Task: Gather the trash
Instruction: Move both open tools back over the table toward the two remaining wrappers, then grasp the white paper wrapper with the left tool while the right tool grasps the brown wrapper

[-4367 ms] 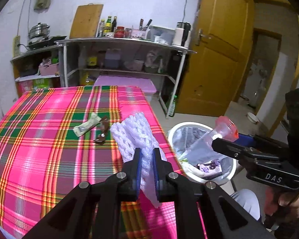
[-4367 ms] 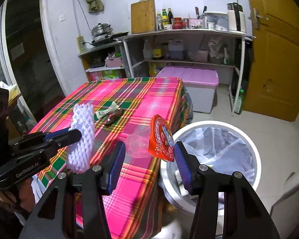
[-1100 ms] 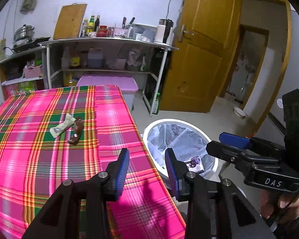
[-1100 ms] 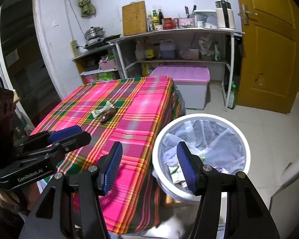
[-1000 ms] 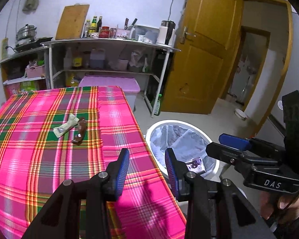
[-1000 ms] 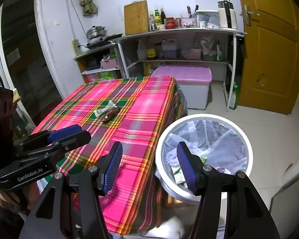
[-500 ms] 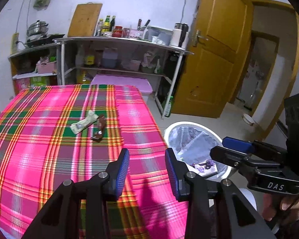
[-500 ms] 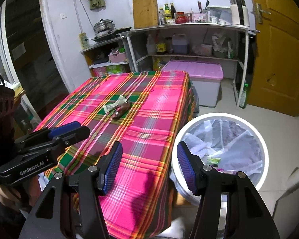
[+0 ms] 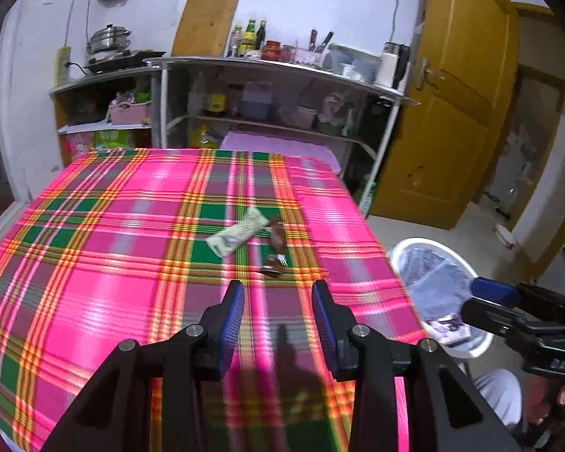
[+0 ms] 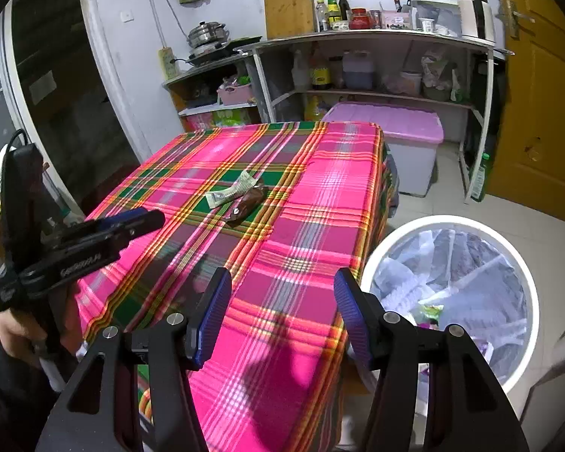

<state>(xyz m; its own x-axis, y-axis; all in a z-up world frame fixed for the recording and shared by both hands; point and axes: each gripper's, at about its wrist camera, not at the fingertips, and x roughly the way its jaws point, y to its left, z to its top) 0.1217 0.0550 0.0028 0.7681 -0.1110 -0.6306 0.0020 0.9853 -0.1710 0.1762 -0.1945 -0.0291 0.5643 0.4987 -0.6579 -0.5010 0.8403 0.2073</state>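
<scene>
My left tongs point(image 9: 277, 314) hang spread above the near part of the tabletop point(image 9: 94, 263), which is covered by a pink, green and orange plaid cloth; nothing lies between their blue-padded fingers point(image 9: 232, 310). My right tongs point(image 10: 282, 314) are likewise spread and empty, poised over the near right corner of the same tabletop point(image 10: 301, 263), with the right finger out past the cloth's edge toward the bin. Two pieces of trash lie side by side near the middle of the cloth: a pale crumpled wrapper point(image 9: 238, 235) and, just to its right and touching or nearly touching it, a dark brown wrapper point(image 9: 277, 245). In the right wrist view the same pale wrapper point(image 10: 231, 190) and brown wrapper point(image 10: 246, 201) sit well ahead of the tongs, apart from both pairs. The white trash bin point(image 10: 523, 260), lined with a clear bag, stands on the floor just beside the right edge of the tabletop and holds discarded items, among them white foam netting point(image 10: 399, 295). In the left wrist view the bin point(image 9: 406, 243) appears to the right, partly behind my right tongs point(image 9: 487, 297). A shelving unit point(image 10: 376, 37) with bottles and kitchenware stands against the far wall, a purple-lidded storage box point(image 10: 388, 122) below it.
</scene>
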